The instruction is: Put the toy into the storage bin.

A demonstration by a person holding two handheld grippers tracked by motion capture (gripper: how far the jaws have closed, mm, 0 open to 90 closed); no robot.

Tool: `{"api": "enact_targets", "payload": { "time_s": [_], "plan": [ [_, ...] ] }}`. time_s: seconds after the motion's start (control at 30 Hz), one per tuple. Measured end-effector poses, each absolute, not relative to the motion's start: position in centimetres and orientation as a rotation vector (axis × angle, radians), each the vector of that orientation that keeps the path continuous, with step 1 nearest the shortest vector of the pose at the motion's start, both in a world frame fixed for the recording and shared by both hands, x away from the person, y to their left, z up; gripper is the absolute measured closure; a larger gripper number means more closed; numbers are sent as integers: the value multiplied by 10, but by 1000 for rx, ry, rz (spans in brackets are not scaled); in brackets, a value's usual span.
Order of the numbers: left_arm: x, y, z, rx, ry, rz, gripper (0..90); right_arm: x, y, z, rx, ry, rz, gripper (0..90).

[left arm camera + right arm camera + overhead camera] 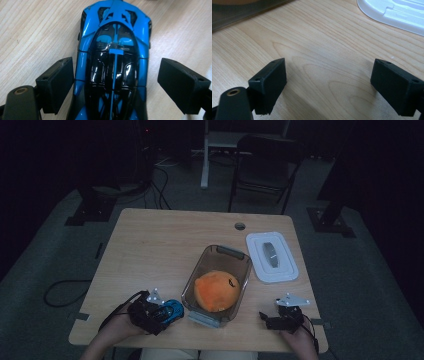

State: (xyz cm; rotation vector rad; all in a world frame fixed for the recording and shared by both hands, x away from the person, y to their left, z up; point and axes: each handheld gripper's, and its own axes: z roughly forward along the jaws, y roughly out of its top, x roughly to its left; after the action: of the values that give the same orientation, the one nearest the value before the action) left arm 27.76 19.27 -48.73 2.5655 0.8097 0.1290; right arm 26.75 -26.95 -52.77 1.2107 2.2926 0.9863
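So the left gripper [115, 82] sits over the blue car [113, 62] on the table [150, 250], jaws wide on either side, pads not touching it. Car's just left of the box [216, 282] with the orange plush [216, 291]. Right gripper [328, 85] is open too, over bare wood near the lid [271, 256]

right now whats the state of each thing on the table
blue toy car: on the table, between the open jaws of the left hand-held gripper, pads not pressing it
right hand-held gripper: open, nothing between its jaws
clear container: lid off, orange plush inside
white lid: lying flat on the table beside the container
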Motion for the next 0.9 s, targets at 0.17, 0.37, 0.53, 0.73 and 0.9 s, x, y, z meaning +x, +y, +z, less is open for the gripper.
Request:
{"api": "enact_targets", "payload": {
  "time_s": [0.17, 0.37, 0.53, 0.73, 0.9],
  "plan": [
    [279, 189, -494, 2598, 778, 133, 148, 267, -270, -528, 1211, 2293, 986, 129],
    [280, 190, -495, 2606, 791, 177, 253, 268, -269, -528, 1219, 2287, 982, 124],
    [280, 191, -494, 2611, 791, 165, 261, 268, -266, -528, 1229, 2280, 981, 121],
    [282, 194, -487, 2586, 828, 156, 286, 267, -250, -526, 1192, 2306, 973, 123],
    [287, 199, -484, 2586, 854, 161, 287, 266, -231, -520, 1162, 2302, 1041, 122]
  ]
}}
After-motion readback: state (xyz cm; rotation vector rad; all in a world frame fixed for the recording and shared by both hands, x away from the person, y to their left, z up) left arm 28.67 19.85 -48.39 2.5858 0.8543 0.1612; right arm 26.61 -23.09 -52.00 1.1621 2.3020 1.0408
